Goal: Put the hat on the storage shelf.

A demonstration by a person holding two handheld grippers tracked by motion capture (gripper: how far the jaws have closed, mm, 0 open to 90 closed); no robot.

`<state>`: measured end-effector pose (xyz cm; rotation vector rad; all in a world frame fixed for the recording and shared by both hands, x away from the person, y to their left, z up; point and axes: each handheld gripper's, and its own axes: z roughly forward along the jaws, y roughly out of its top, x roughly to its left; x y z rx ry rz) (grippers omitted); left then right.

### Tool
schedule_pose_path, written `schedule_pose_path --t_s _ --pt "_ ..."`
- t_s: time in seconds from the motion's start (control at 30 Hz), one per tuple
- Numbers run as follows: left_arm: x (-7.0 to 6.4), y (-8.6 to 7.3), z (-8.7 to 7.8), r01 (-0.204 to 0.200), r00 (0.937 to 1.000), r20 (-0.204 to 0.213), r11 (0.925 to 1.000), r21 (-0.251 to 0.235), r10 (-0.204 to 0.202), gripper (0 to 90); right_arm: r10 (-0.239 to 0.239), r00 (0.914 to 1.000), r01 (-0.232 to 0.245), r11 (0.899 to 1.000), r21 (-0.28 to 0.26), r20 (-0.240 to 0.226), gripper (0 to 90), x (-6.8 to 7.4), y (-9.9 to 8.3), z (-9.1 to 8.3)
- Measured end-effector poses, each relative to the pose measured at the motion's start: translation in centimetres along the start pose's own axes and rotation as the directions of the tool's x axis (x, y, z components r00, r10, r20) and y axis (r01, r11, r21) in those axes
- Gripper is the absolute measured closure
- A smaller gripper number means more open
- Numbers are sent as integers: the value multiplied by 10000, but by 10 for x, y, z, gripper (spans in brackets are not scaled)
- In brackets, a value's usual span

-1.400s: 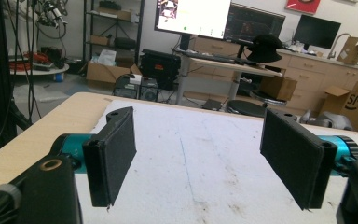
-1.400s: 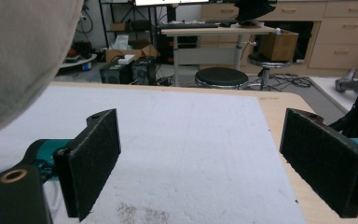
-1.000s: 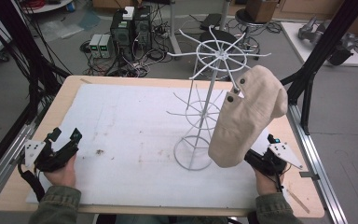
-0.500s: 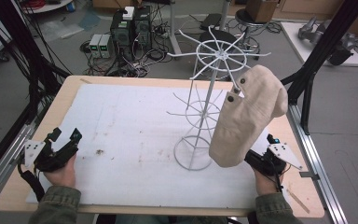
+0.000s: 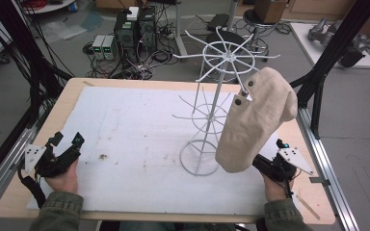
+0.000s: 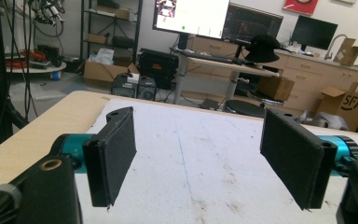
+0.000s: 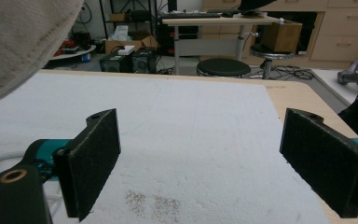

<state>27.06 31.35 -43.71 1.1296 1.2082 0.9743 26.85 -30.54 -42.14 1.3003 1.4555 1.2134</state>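
Observation:
A white wire rack [image 5: 218,106] with spoke arms stands on the white mat [image 5: 135,144] right of centre. A beige cloth hat [image 5: 255,125] with two dark buttons hangs from one spoke on the rack's right side; its lower edge fills the top left corner of the right gripper view [image 7: 18,42]. My left gripper [image 5: 67,144] rests at the table's front left, held in a hand, jaws wide apart with nothing between them [image 6: 200,158]. My right gripper [image 5: 265,166] sits at the front right, just below the hat, also open and empty [image 7: 200,163].
The wooden table [image 5: 72,96] has bare edges around the mat. Black frame posts [image 5: 327,57] rise at the right and left. Computers, cables and a stool [image 5: 241,43] stand on the floor beyond the far edge. Small dirt specks [image 5: 102,156] mark the mat.

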Motion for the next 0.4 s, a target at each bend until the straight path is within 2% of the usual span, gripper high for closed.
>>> schedule_pose_path --t_s 0.4 --pt "0 0 0 29 10000 21 10000 11 -29 267 135 9999 -136 9999 78 40 115 -1 0 0"
